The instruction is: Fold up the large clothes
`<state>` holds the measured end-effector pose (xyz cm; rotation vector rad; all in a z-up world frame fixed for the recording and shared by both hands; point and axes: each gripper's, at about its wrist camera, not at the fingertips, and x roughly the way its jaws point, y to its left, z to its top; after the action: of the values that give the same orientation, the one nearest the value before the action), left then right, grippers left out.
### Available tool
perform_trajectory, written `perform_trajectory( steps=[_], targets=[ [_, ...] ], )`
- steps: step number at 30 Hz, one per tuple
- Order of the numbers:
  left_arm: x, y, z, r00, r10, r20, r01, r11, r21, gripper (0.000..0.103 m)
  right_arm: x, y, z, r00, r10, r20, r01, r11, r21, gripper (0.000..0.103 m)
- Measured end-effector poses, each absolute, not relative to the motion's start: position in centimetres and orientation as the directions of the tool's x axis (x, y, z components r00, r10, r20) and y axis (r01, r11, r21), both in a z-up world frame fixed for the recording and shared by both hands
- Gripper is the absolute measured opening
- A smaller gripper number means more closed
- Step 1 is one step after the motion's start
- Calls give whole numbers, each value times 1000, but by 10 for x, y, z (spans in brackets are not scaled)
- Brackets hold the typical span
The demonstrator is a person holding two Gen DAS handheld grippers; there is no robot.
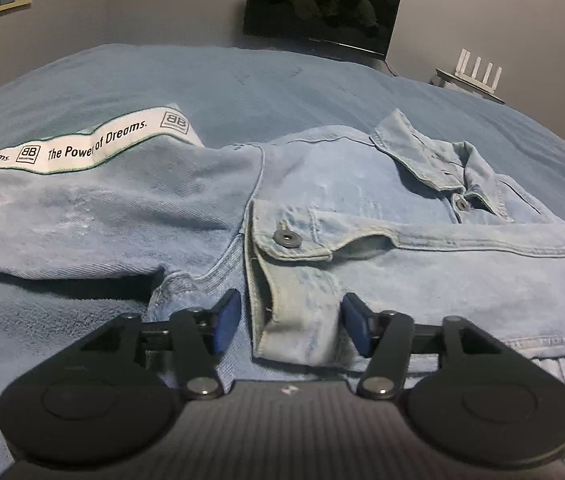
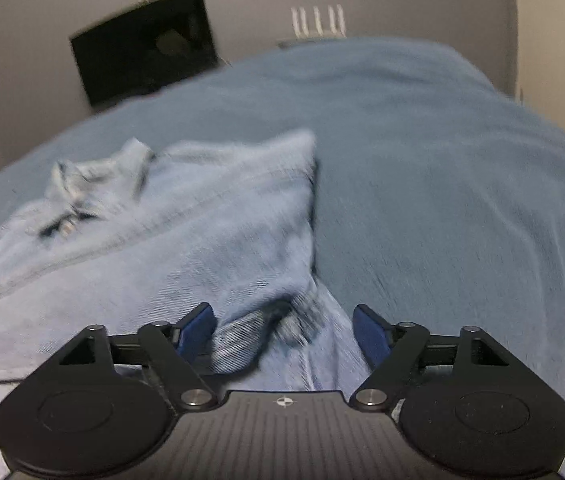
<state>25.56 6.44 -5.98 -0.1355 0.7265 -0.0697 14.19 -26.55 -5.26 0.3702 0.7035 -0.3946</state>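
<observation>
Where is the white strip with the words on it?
In the left wrist view, the white strip lies at the left, along the denim jacket sleeve's far edge.

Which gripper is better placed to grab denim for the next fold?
Left, probably. The left gripper straddles a sleeve cuff of the denim jacket, pads apart. The right gripper is open over blurred, bunched fabric.

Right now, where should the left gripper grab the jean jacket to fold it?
Probably the sleeve cuff of the denim jacket. It lies folded across the front, sticking up as a thick band between the left gripper's open pads. Come from the near side, along the sleeve, pads straddling the cuff.
</observation>
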Motion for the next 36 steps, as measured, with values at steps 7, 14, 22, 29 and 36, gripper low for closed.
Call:
perform_trajectory(
  steps=[7, 14, 22, 29, 36],
  targets=[
    [258, 58, -67, 741, -100, -664, 44, 994, -101, 65, 145, -262, -55, 691, -254, -677, 483, 859, 170, 90],
    [247, 61, -50, 790, -82, -608, 32, 995, -93, 82, 125, -239, -27, 806, -351, -477, 463, 875, 138, 103],
    [235, 123, -23, 810, 0, -586, -182, 951, -252, 96, 134, -190, -18, 921, -200, -334, 224, 974, 35, 103],
    [229, 203, -66, 730, -32, -682, -500, 656, -565, 96, 143, -163, -28, 925, -48, -377, 70, 997, 44, 103],
    [237, 206, -71, 756, 45, -653, -487, 706, -514, 96, 146, -158, -38, 912, 6, -411, 37, 995, 97, 103]
  ],
)
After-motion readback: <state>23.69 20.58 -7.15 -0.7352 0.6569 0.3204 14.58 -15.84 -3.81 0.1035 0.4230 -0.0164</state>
